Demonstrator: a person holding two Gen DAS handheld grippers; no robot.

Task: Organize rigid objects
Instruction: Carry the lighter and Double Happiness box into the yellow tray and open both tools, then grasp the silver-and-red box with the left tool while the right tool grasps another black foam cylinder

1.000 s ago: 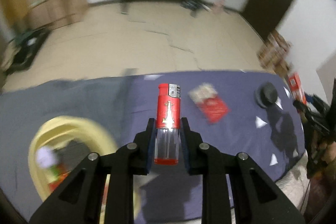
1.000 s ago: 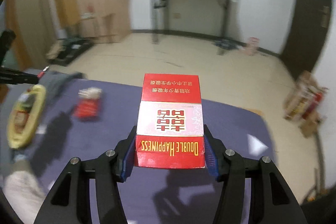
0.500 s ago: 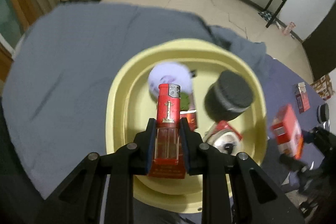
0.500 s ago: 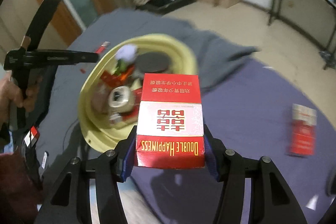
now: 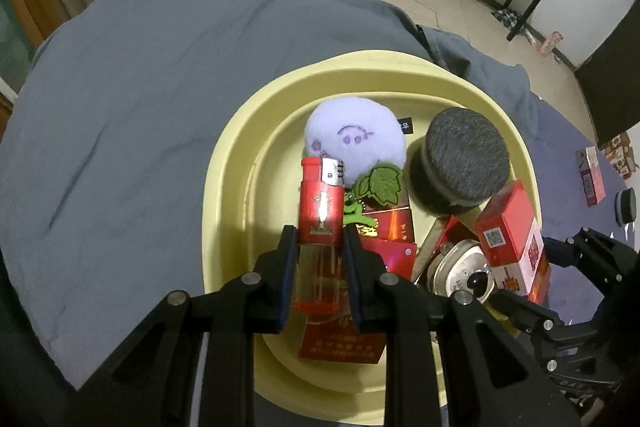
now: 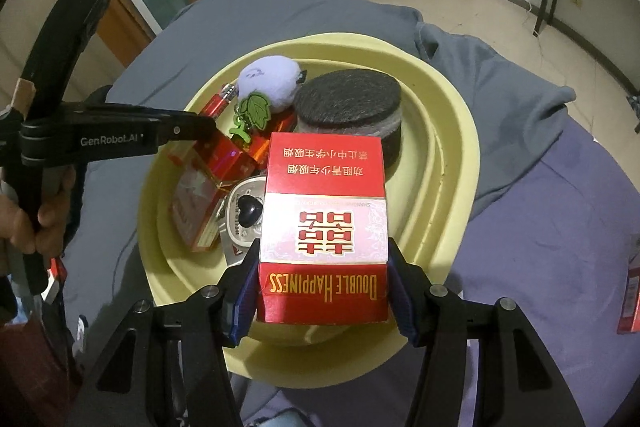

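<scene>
Lighter pinched tight in the left gripper, poised over the yellow basin; right gripper clamps a red cigarette box above the same basin. Several packs, plush and tin are in already; another red pack waits on the purple cloth.

The left hand-held gripper points steeply downward, its jaws clamped tight on a red lighter that stands up between the pads. The right hand-held gripper also tilts steeply down, its blue-padded fingers pressing both sides of a red cigarette box. A bare hand wraps the left gripper's handle.
</scene>
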